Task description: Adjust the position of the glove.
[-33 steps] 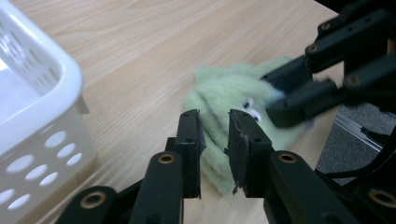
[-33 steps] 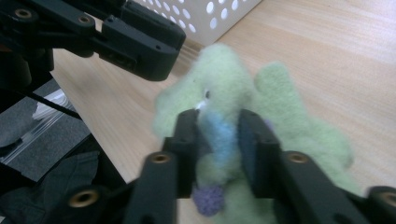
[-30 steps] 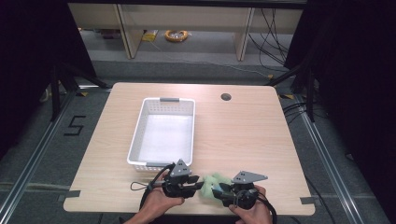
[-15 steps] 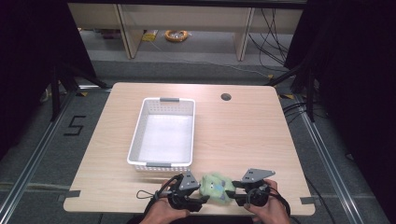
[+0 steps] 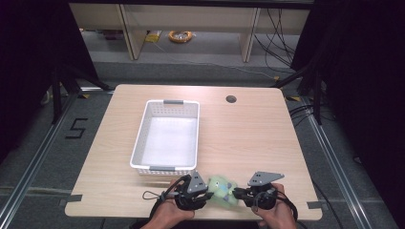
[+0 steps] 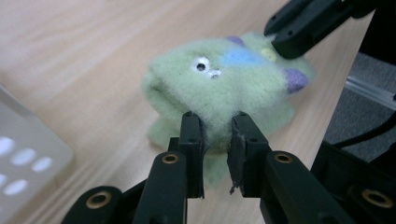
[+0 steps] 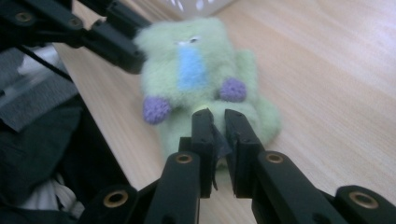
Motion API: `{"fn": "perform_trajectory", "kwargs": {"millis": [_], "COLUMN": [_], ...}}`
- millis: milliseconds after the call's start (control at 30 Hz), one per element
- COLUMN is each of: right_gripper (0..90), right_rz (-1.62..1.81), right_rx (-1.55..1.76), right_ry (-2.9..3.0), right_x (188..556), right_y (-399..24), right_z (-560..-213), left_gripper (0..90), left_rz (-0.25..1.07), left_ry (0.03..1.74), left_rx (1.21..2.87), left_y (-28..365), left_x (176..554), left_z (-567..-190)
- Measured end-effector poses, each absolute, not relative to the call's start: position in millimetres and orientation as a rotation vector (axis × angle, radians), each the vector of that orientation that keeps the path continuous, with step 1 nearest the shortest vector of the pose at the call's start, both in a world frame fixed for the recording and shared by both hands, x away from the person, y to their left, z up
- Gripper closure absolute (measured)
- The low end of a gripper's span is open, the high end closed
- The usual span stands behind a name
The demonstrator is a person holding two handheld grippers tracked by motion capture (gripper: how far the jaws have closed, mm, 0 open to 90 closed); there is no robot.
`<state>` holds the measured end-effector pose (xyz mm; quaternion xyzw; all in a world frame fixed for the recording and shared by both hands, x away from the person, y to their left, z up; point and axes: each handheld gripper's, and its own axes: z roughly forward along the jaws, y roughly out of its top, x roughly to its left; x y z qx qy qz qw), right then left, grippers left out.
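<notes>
- Item under inspection: a green plush toy (image 5: 222, 190), fuzzy, w/ blue patch, purple nubs and a small eye. We find it at the near edge of the wooden table (image 5: 248, 138), just in front of the white plastic basket (image 5: 167, 136), between the two hands. Whether it rests on the tabletop or is lifted a little, we can't tell.
- Left gripper (image 6: 217, 128): jaws have just been closing; pads now pinch a fold of the plush toy's fur on the side facing it. Clamped on toy, narrow gap, fabric bunched between the jaws.
- Right gripper (image 7: 219, 122): jaws have likewise just been closing and now stand nearly together, w/ a tuft of the toy's lower body nipped between the tips. Grasping toy from the opposite side.
- In the high view we place the left gripper (image 5: 203, 194) and right gripper (image 5: 239, 193) touching the toy on either flank, both hands low at the table edge.
- Handling, our judgement: light, soft, fully compressible; no breakage risk. Pile is loose, so a shallow pinch on fur alone may slip or stretch; body will sag and swing if carried by one point.
- Recommended hold: deeper bite on stuffed body or a limb, not surface fuzz. A two-sided hold as seen is adequate for a short carry to the basket, which is near and open on top.
</notes>
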<state>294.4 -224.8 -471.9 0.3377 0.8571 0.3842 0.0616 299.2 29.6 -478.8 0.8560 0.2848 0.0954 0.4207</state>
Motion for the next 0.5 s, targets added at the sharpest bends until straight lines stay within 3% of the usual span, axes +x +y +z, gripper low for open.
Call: {"fn": "perform_trajectory", "kwargs": {"millis": [267,500], "right_gripper": [83.2,81.6], "right_rz": [1.373,1.29], "right_rx": [1.159,1.152], "right_ry": [2.486,2.521], "right_x": [274,272], "right_y": [-209,-190], "right_z": [-467,-487], "left_gripper": [76.9,76.7], "left_rz": [0.289,0.249], "left_ry": [0.7,0.713], "left_rx": [2.113,2.128], "left_y": [19,13], "left_x": [323,331], "left_z": [-458,-478]}}
